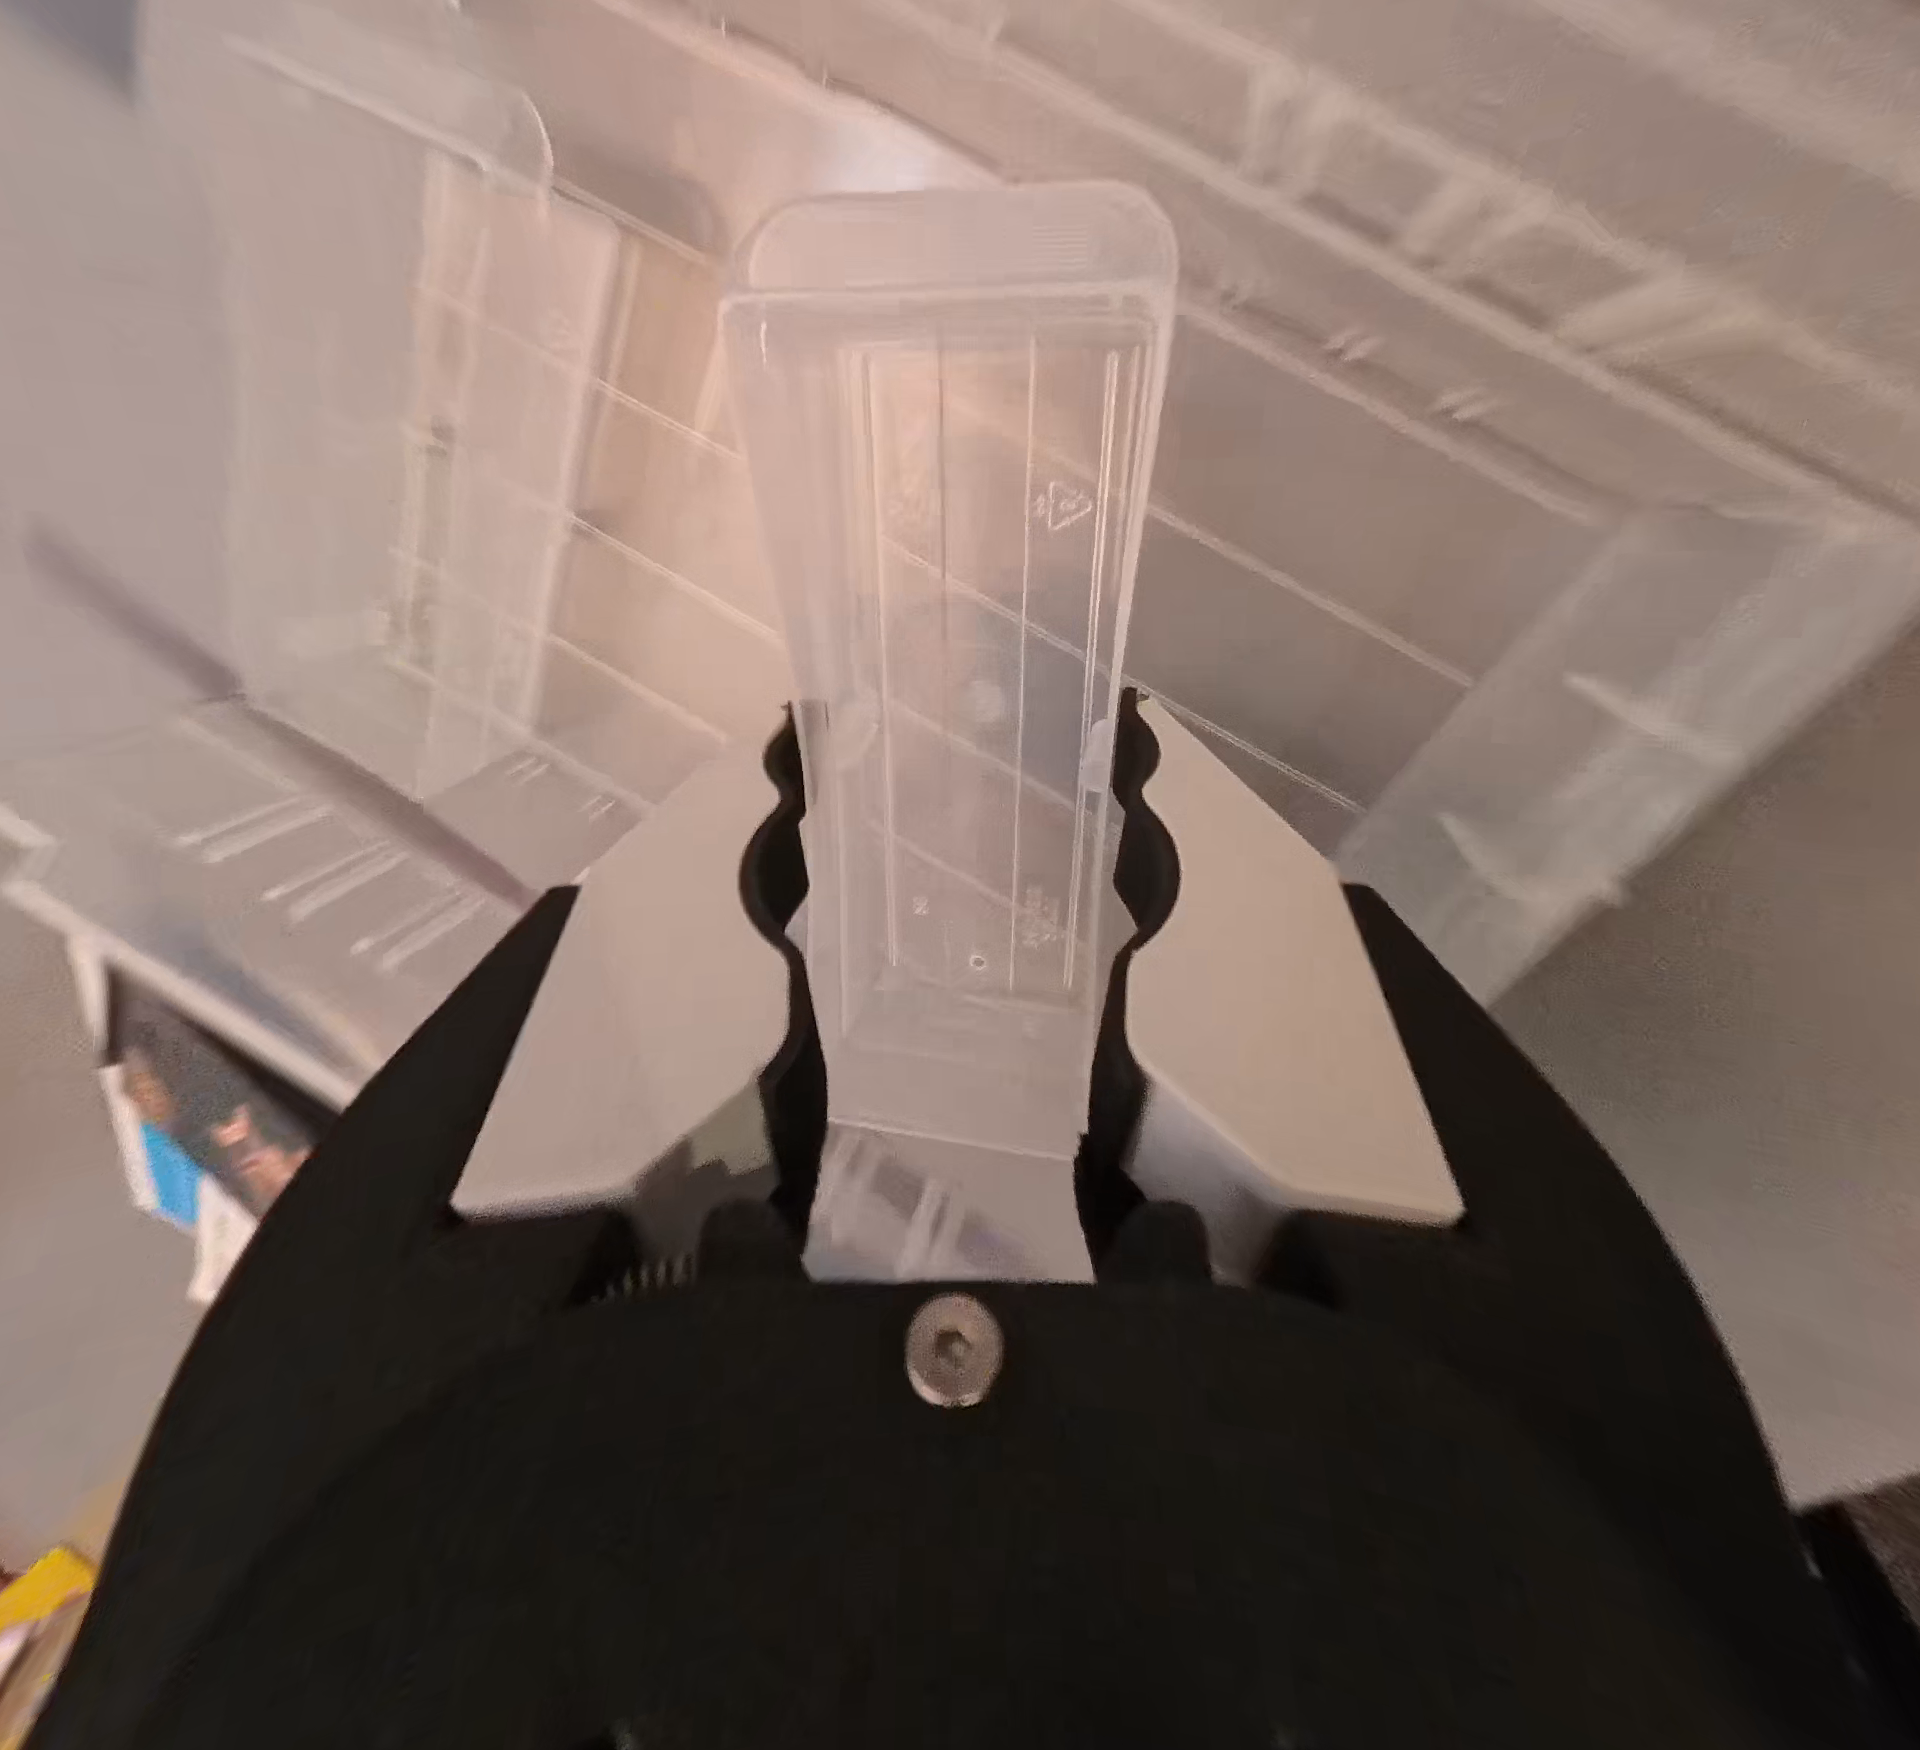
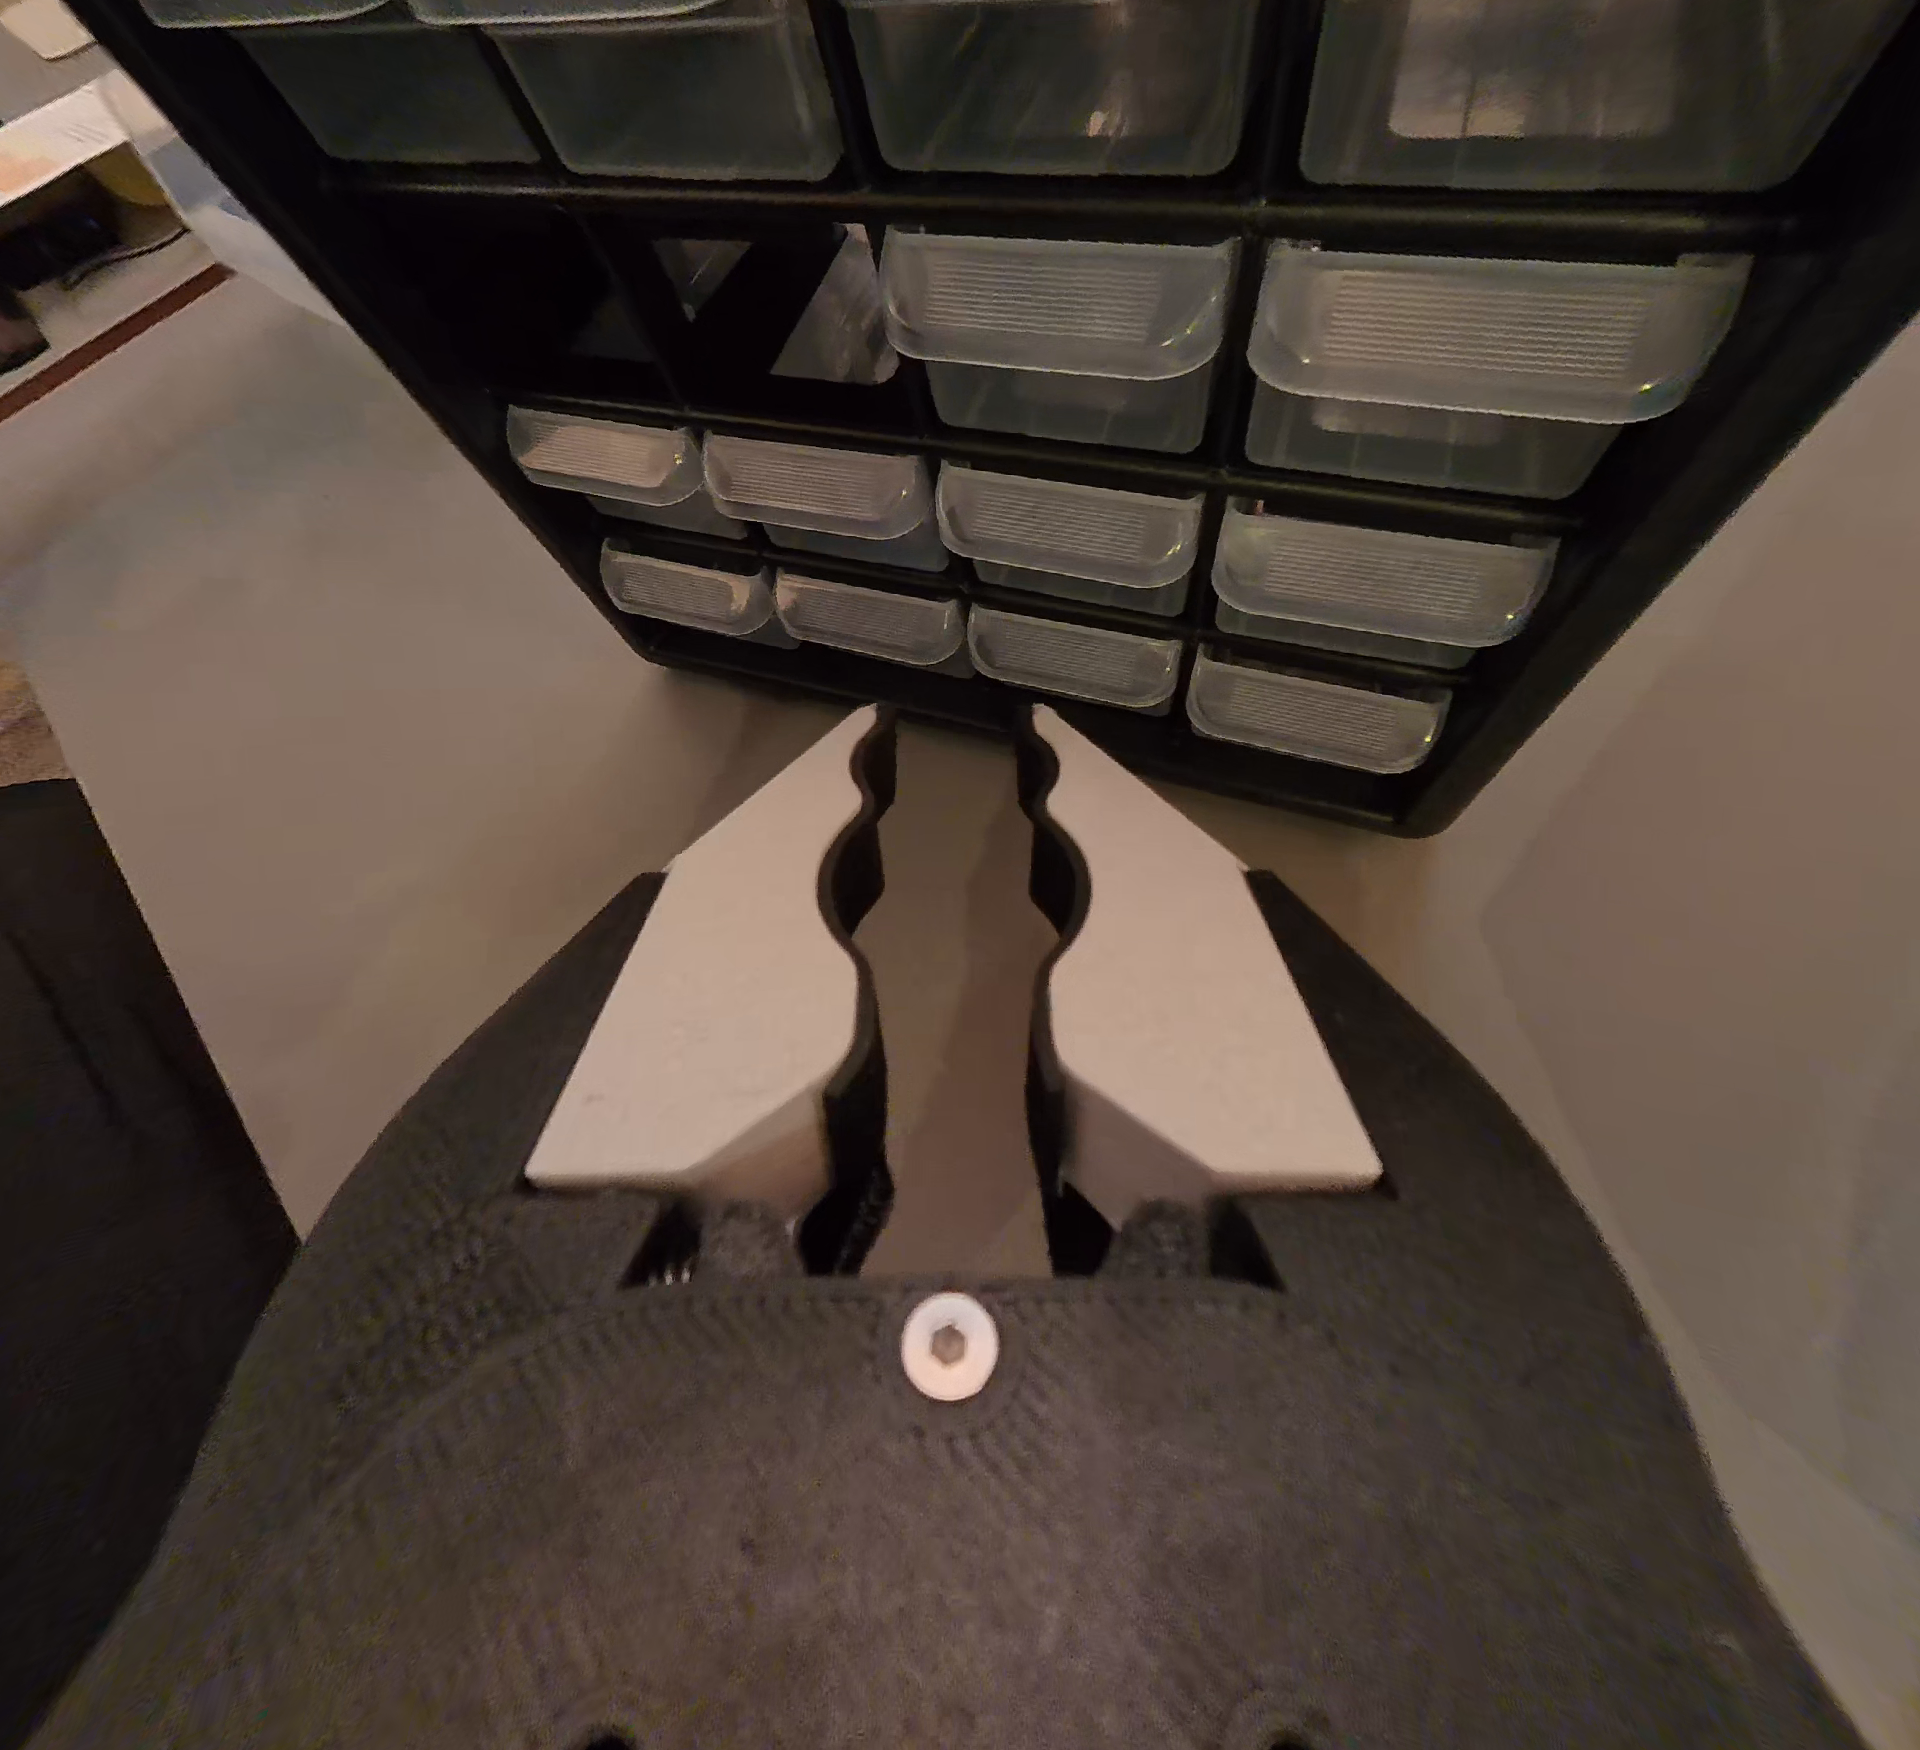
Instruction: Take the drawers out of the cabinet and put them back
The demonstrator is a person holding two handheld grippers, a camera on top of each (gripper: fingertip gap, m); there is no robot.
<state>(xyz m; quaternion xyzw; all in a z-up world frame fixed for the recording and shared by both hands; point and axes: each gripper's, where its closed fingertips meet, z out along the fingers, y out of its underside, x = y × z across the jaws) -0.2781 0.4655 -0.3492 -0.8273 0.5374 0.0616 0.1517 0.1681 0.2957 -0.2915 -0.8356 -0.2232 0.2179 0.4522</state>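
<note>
My left gripper (image 1: 961, 724) is shut on a small clear plastic drawer (image 1: 961, 557), gripped by its sides with its handle lip pointing away. In the right wrist view a black cabinet (image 2: 540, 495) with several clear drawers (image 2: 1049, 318) stands on a grey surface. Two slots (image 2: 665, 308) at the left of its second row are empty. My right gripper (image 2: 956, 729) is open with a narrow gap and holds nothing. It hovers just in front of the cabinet's bottom edge.
Behind the held drawer, a large translucent plastic bin (image 1: 1351, 350) fills the left wrist view, blurred. Papers or packets (image 1: 177, 1150) lie at lower left. A dark edge (image 2: 94, 1077) borders the grey surface (image 2: 312, 661) at the right view's left.
</note>
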